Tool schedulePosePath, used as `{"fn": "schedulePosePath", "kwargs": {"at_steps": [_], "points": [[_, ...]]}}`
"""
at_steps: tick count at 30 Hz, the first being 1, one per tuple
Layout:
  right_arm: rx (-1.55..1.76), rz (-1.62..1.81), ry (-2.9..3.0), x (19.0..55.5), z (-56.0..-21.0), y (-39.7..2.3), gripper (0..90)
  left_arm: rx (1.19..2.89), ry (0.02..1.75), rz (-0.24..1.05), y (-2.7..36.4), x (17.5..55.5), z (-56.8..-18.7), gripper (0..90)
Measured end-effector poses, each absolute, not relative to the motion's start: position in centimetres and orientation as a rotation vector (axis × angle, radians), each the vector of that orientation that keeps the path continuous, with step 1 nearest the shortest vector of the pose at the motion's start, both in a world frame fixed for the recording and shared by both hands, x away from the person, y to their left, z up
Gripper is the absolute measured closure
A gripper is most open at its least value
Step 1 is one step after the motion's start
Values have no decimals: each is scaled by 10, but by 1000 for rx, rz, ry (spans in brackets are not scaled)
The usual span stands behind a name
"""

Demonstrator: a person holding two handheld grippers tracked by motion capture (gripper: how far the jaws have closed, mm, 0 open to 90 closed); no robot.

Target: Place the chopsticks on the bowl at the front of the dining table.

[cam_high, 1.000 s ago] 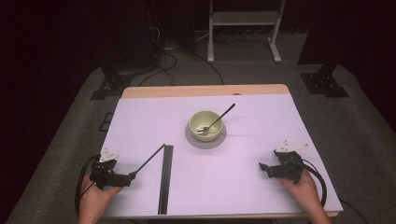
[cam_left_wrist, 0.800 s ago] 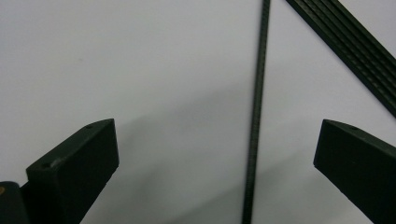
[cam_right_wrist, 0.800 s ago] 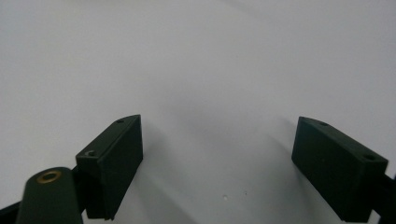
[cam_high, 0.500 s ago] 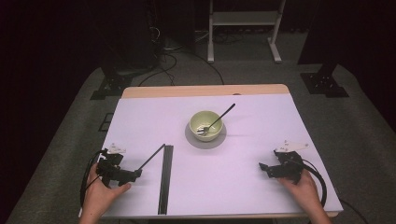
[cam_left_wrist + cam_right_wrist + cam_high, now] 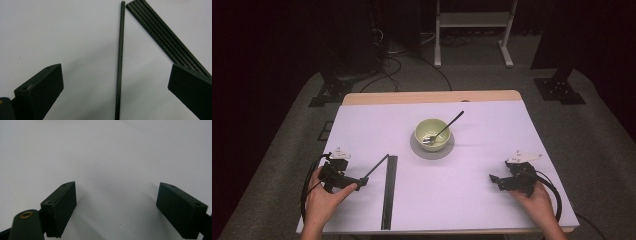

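Note:
My left gripper [image 5: 359, 182] rests at the table's front left, held by a hand, and its jaws stand wide open [image 5: 116, 72]. A thin black rod [image 5: 120, 62] lies on the white table between those jaws and touches neither one. From above, this rod [image 5: 376, 167] slants away toward a flat bundle of black rods [image 5: 388, 192] lying lengthwise beside it. The bundle [image 5: 165, 37] also runs to the right of the single rod. At the front right, my right gripper [image 5: 494, 180] is open [image 5: 117, 186] over bare table, holding nothing.
A pale green bowl [image 5: 432, 134] with a dark-handled fork [image 5: 447, 126] in it sits on a grey round mat [image 5: 432, 150] at the table's middle. The white table [image 5: 492, 125] has a wooden far edge. Cables and stand legs lie on the floor beyond.
My left gripper has moved slightly forward and to the right, closer around the near end of the single rod. The right gripper has stayed still.

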State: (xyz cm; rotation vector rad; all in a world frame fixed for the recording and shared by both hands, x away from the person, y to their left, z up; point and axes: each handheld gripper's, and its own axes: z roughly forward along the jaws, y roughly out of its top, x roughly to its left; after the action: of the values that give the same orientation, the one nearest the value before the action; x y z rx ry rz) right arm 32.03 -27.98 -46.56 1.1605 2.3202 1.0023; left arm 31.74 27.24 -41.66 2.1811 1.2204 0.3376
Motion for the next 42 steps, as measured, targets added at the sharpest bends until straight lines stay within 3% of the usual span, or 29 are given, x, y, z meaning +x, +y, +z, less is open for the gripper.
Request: {"fn": "schedulePosePath", "kwargs": {"at_steps": [42], "points": [[1159,1002,2322,320,-466,-280,152,2269,1113,386,243,360,-395,56]]}}
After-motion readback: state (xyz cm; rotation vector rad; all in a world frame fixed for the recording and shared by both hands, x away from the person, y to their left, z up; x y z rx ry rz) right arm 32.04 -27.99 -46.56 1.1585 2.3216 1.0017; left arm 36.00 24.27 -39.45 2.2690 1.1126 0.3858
